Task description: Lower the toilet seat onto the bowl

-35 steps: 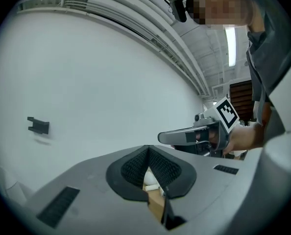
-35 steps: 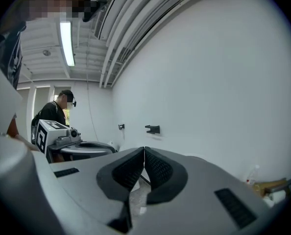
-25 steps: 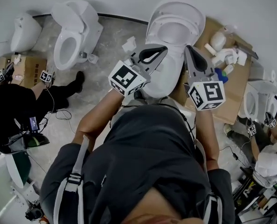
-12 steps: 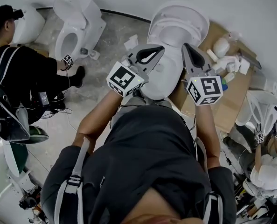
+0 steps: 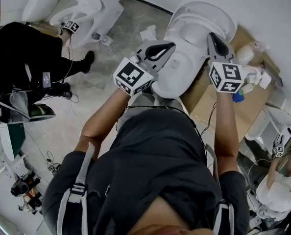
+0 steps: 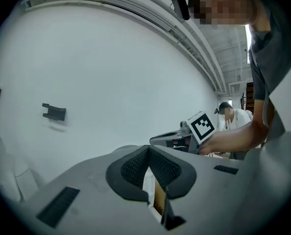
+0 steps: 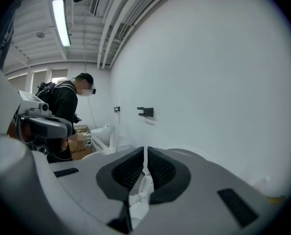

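While I watch from the head view, the white ceramic toilet bowl [image 5: 177, 77] sits at twelve o'clock from the wearer's body. Its white oval plastic toilet seat [image 5: 199, 26] stands raised, tipped back toward the pale wall [image 5: 263, 6] at one o'clock. My left tool [image 5: 170, 47] lies at nine o'clock of the bowl and my right tool [image 5: 214, 39] at three o'clock of the seat. I cannot tell whether either one touches the porcelain. In the left gripper view the dark ribbed pads [image 6: 135, 168] are pressed together at their tips with nothing pinched. In the right gripper view the pads [image 7: 160, 168] are likewise drawn together and empty. A flattened brown cardboard sheet [image 5: 248, 106] lies on the grey floor [image 5: 101, 82] at four o'clock of the bowl. A second white toilet [image 5: 96, 4] stands at ten o'clock, and a person in black clothing [image 5: 23, 48] crouches beside it at nine o'clock.
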